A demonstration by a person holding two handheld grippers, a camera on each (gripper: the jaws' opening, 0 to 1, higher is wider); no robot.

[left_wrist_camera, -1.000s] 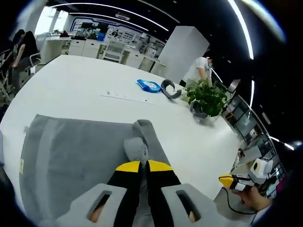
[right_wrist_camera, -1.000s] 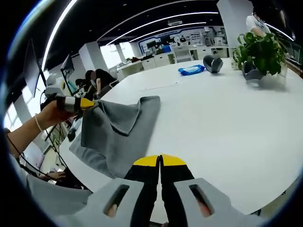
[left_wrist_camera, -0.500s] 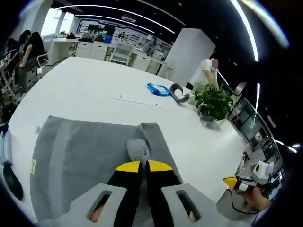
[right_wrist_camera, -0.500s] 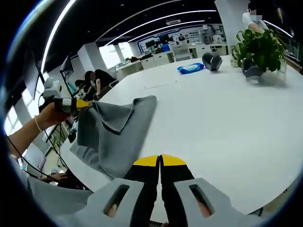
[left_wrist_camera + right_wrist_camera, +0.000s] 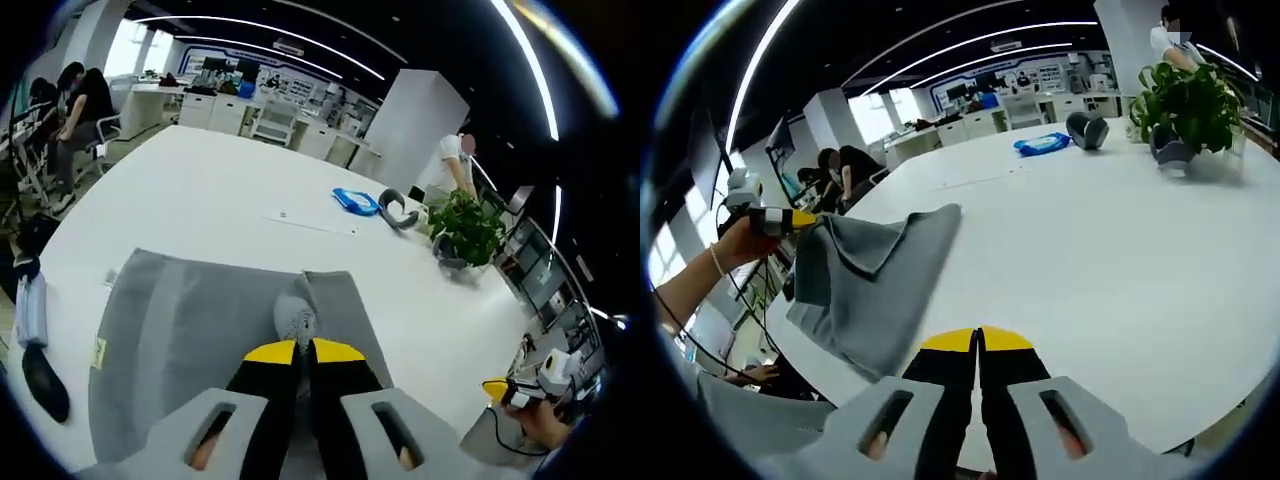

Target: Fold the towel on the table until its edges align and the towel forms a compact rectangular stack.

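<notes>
A grey towel lies spread on the white table, its near side reaching the table's edge. My left gripper is shut on a bunched corner of the towel, holding it up above the rest of the cloth. In the right gripper view the left gripper, held by a hand, lifts that corner so the towel rises in a slanted fold at the table's left edge. My right gripper is shut with nothing in it, over bare table, apart from the towel. It also appears as the right gripper off the table's right edge.
A potted plant, a blue packet and a grey curved object stand at the far right of the table. A thin paper strip lies mid-table. People sit at desks beyond the far left.
The left gripper has drawn the held towel corner further left and back, away from the right gripper. The lifted fold has shifted left on the table. The right gripper has stayed still.
</notes>
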